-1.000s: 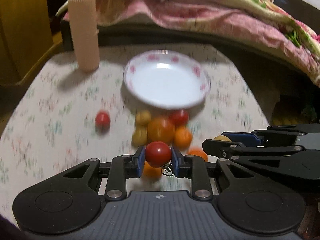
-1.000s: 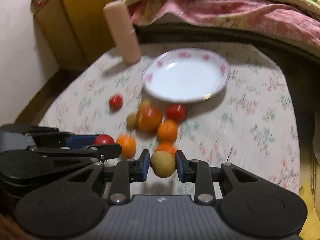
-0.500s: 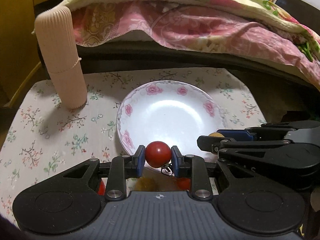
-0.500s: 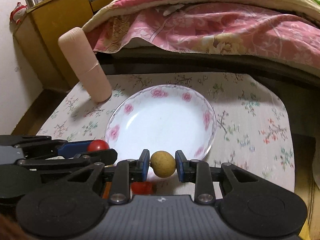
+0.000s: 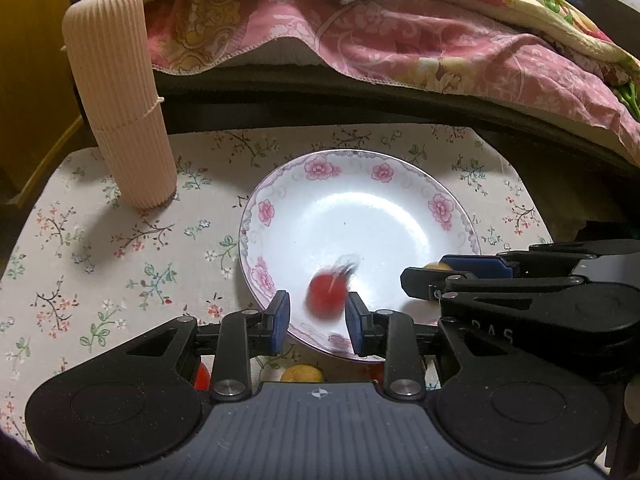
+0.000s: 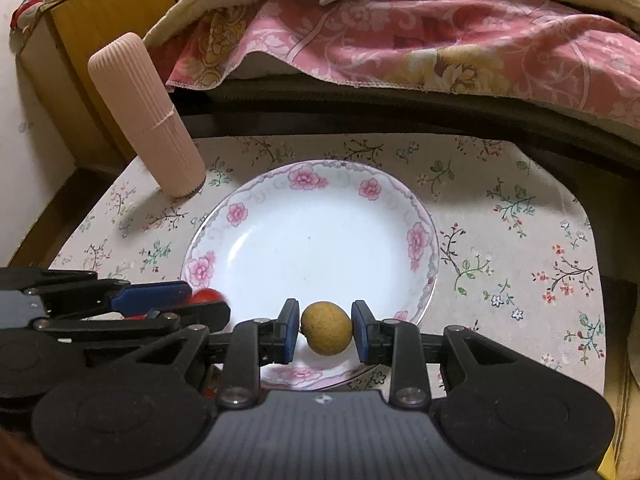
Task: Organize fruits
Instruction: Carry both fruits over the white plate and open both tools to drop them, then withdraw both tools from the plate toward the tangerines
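A white plate with pink flowers (image 5: 400,208) (image 6: 280,216) sits on the floral tablecloth. My left gripper (image 5: 318,318) is open over the plate's near rim, and a blurred red tomato (image 5: 326,295) drops between its pads into the plate. The tomato also shows in the right wrist view (image 6: 206,295). My right gripper (image 6: 326,330) holds a round tan fruit (image 6: 327,328) between its blue pads over the plate's near edge; a thin gap shows on both sides. The right gripper shows in the left wrist view (image 5: 424,280).
A ribbed pink cylinder (image 5: 120,100) (image 6: 148,120) stands upright at the back left of the table. A pink quilt (image 5: 400,40) hangs over a dark ledge behind. Other fruits (image 5: 300,374) lie under the left gripper near the front edge.
Both grippers moved forward from the fruit pile to the plate. The left gripper opened and let go of the red tomato. The right jaws spread slightly around the tan fruit.
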Tool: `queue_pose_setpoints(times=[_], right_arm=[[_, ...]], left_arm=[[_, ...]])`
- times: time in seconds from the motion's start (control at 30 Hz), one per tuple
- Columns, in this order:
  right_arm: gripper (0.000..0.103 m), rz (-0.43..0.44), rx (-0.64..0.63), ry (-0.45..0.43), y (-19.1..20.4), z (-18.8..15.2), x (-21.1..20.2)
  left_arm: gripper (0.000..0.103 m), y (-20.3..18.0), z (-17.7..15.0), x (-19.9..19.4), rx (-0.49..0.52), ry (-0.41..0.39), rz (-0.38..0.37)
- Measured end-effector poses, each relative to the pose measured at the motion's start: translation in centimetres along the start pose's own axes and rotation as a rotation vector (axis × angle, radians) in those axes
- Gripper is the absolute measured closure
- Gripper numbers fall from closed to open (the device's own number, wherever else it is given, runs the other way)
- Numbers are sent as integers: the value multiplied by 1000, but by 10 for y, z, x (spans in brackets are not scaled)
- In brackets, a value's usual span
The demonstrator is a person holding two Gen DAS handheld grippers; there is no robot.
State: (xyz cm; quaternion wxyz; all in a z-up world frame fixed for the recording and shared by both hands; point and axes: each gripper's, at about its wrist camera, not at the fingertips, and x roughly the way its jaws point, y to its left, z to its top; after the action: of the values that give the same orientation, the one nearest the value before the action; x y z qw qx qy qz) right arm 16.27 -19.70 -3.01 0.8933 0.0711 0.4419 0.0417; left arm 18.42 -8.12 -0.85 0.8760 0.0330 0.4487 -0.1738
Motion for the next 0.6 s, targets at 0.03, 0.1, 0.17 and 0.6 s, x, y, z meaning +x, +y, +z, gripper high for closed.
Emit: queue_pose_setpoints(times=[0.03, 0.1, 0.17, 0.6], right_arm=[[73, 2, 5, -1, -1, 0, 0], [73, 2, 11, -4, -1, 1, -1], [73, -1, 13, -11, -2, 2, -3], [73, -1, 17, -30, -3, 1, -13]], left_arm=[[61, 0, 0, 0, -2, -1, 0], [58, 0, 0, -1, -2, -5, 0], [57, 0, 0, -2, -3, -7, -2], [51, -3, -3, -10, 21, -17, 4]])
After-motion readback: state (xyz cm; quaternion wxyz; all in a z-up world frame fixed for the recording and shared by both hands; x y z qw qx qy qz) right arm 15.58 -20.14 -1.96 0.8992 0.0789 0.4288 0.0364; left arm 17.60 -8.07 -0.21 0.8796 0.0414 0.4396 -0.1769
